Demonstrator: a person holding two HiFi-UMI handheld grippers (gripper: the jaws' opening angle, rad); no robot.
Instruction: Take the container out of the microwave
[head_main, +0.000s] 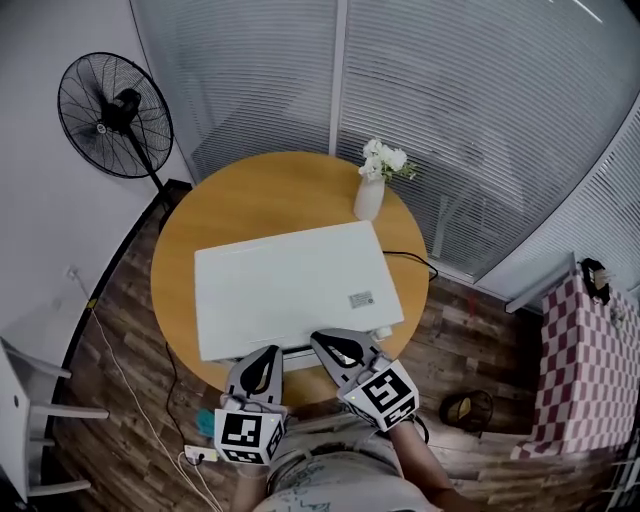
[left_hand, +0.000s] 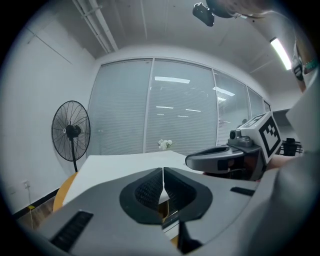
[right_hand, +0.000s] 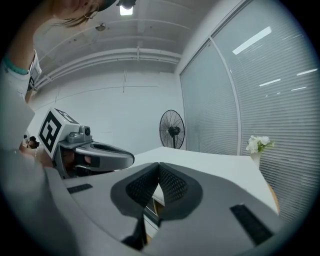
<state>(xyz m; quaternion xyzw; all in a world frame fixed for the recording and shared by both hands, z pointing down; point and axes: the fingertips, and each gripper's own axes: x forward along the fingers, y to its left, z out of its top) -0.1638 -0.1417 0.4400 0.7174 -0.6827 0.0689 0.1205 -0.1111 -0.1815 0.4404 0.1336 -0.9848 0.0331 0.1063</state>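
Observation:
A white microwave (head_main: 295, 285) lies on a round wooden table (head_main: 250, 190); from the head view I see only its top, and the container is hidden. Its front faces me at the table's near edge. My left gripper (head_main: 268, 352) hovers just before that front edge with its jaws shut and nothing between them. My right gripper (head_main: 325, 340) hangs close beside it on the right, also shut and empty. In the left gripper view the pads of the left gripper (left_hand: 163, 172) meet, with the microwave top (left_hand: 120, 167) beyond. In the right gripper view the right gripper (right_hand: 158, 167) points over the microwave top (right_hand: 210, 165).
A white vase of flowers (head_main: 369, 195) stands at the table's far right, behind the microwave. A black standing fan (head_main: 115, 115) is at the back left. A white chair (head_main: 30, 400) is on the left, a checkered cloth (head_main: 585, 370) on the right, and a power strip (head_main: 200, 455) on the floor.

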